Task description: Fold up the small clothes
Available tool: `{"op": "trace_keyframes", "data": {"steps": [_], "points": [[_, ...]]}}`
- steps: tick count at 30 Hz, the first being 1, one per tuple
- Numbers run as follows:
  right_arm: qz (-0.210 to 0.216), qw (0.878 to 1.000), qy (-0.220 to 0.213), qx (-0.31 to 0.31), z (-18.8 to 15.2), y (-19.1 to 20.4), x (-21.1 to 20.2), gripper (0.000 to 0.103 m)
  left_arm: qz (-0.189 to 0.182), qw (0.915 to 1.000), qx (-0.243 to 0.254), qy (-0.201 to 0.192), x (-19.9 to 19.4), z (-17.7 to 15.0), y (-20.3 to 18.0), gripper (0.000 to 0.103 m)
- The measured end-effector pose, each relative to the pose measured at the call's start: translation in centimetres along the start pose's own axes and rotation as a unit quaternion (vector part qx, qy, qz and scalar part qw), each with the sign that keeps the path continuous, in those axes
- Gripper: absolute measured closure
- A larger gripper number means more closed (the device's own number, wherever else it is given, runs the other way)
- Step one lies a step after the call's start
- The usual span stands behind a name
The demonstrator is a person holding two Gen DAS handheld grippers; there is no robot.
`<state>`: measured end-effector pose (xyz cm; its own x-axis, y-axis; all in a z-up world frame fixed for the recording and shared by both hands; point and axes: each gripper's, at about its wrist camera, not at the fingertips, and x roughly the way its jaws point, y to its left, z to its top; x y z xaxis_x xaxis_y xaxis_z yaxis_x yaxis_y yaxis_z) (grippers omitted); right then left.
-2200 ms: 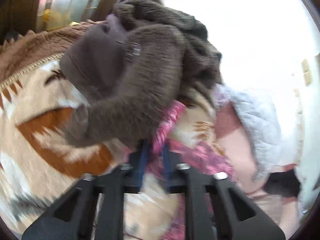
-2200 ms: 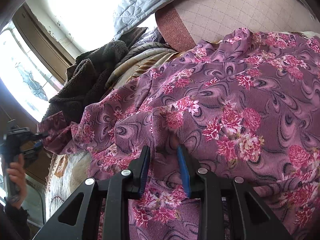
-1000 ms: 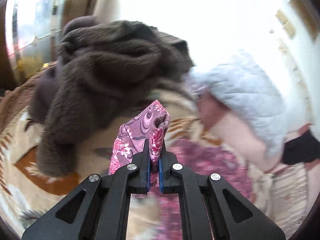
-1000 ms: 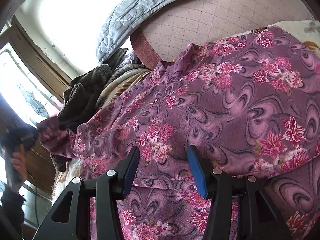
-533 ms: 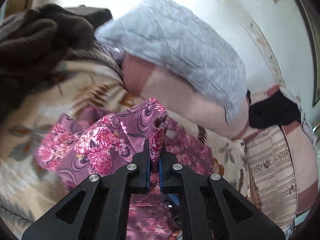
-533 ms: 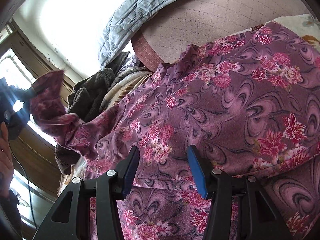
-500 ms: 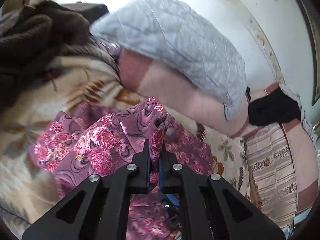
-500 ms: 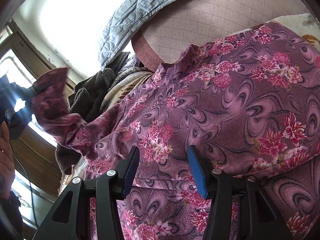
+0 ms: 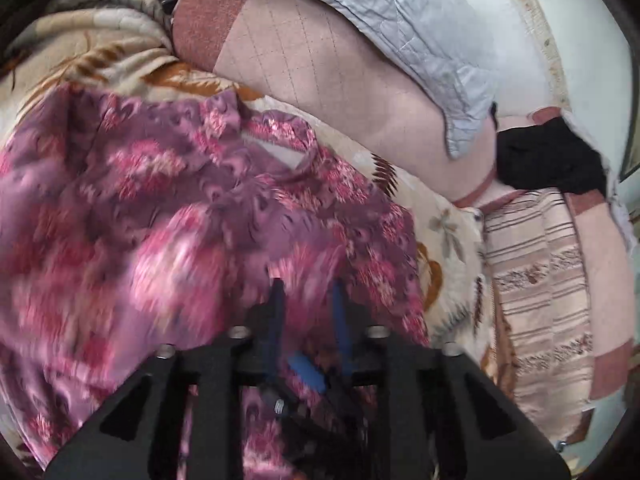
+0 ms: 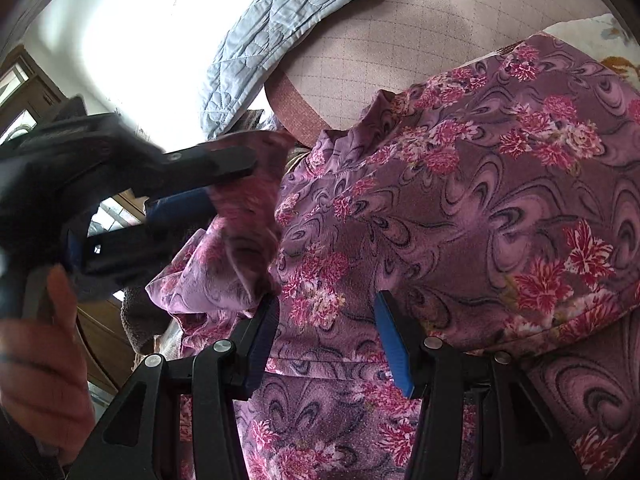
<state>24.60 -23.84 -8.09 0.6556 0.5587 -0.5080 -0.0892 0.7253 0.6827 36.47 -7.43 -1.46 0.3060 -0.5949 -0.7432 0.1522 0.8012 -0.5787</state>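
Note:
A purple garment with pink flowers point(image 9: 160, 208) lies spread on a beige patterned blanket point(image 9: 100, 60). My left gripper point(image 9: 308, 308) hovers low over it, and its jaws are opening. The right wrist view shows that left gripper point(image 10: 232, 184) at the left, in a person's hand point(image 10: 40, 340). The garment's sleeve point(image 10: 248, 220) hangs loose at its parted tips and is folded over the body of the garment point(image 10: 480, 208). My right gripper point(image 10: 328, 336) stands open just above the flat cloth near the hem, with nothing pinched between its pads.
A pink quilted cushion point(image 9: 320, 80) with a grey-blue quilted cover point(image 9: 400, 20) lies behind the garment. A black cloth point(image 9: 548, 160) and a striped cushion point(image 9: 536, 280) sit to the right. A wooden window frame point(image 10: 24, 92) is at the far left.
The left gripper carried the sleeve from beside the dark pile across onto the garment, close to the right gripper, sank, and its jaws parted. The right gripper stayed where it was.

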Motion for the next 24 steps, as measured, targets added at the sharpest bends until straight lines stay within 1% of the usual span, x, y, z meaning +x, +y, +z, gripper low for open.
{"op": "trace_keyframes", "data": {"steps": [1,3,5,6,7,8,9,10,11,12,13,15,17,18,19,20,21,22,24], "points": [[0.001,1.0,0.0,0.002,0.0,0.1,0.1,0.052,-0.008,0.9999,-0.006,-0.013,-1.1,-0.6,0.8,0.07],[0.004,1.0,0.0,0.005,0.0,0.1,0.0,0.052,-0.027,0.9978,-0.026,-0.056,-4.2,-2.1,3.2,0.06],[0.008,1.0,0.005,0.016,0.2,0.0,-0.2,0.052,-0.033,0.992,-0.069,-0.101,-7.3,-3.6,6.9,0.057],[0.008,0.999,0.013,0.032,0.4,-0.2,-0.5,0.052,-0.029,0.9887,-0.09,-0.116,-8.3,-4.2,8.6,0.057],[0.009,0.999,0.015,0.051,0.7,-0.5,-1.0,0.052,-0.015,0.9854,-0.115,-0.124,-9.1,-4.7,10.6,0.057],[0.009,0.997,0.009,0.073,0.9,-0.7,-1.5,0.052,-0.012,0.9833,-0.129,-0.128,-9.3,-4.8,11.8,0.057],[0.008,0.995,-0.01,0.098,1.1,-1.2,-2.3,0.05,-0.014,0.981,-0.141,-0.132,-9.3,-5.1,13.0,0.057],[0.01,0.992,-0.038,0.123,1.2,-1.7,-3.3,0.049,-0.017,0.9788,-0.154,-0.134,-9.1,-5.2,14.0,0.057],[0.009,0.989,-0.052,0.138,1.6,-1.9,-3.6,0.047,-0.023,0.9765,-0.167,-0.134,-8.8,-5.4,14.9,0.057],[0.005,0.988,-0.049,0.144,2.0,-1.9,-3.3,0.043,-0.03,0.9752,-0.176,-0.131,-8.3,-5.5,15.5,0.057],[-0.01,0.99,-0.026,0.135,2.7,-1.5,-2.2,0.042,-0.037,0.9749,-0.184,-0.12,-7.6,-5.5,16.0,0.057],[-0.053,0.993,-0.003,0.101,3.7,-0.5,-0.2,0.042,-0.043,0.9737,-0.195,-0.109,-6.6,-5.3,16.3,0.057],[-0.082,0.994,0.004,0.073,4.5,0.8,2.0,0.042,-0.061,0.9694,-0.21,-0.111,-6.4,-5.4,17.2,0.057],[-0.085,0.994,0.0,0.065,4.8,1.4,2.5,0.042,-0.062,0.9682,-0.216,-0.11,-6.4,-5.4,17.4,0.057],[-0.08,0.995,0.004,0.059,4.9,1.8,2.9,0.046,-0.061,0.9675,-0.219,-0.111,-6.4,-5.4,17.5,0.057],[-0.073,0.996,0.016,0.051,5.3,2.4,3.4,0.078,-0.059,0.9673,-0.22,-0.111,-6.4,-5.4,17.6,0.057],[-0.073,0.996,0.025,0.043,5.6,2.9,3.5,0.096,-0.059,0.967,-0.222,-0.111,-6.5,-5.4,17.7,0.057],[-0.068,0.997,0.011,0.035,5.9,3.5,2.6,0.097,-0.061,0.966,-0.225,-0.111,-6.5,-5.4,17.8,0.057],[-0.053,0.998,-0.032,0.032,6.6,3.9,-0.1,0.097,-0.063,0.9645,-0.231,-0.112,-6.4,-5.4,18.1,0.057]]}}
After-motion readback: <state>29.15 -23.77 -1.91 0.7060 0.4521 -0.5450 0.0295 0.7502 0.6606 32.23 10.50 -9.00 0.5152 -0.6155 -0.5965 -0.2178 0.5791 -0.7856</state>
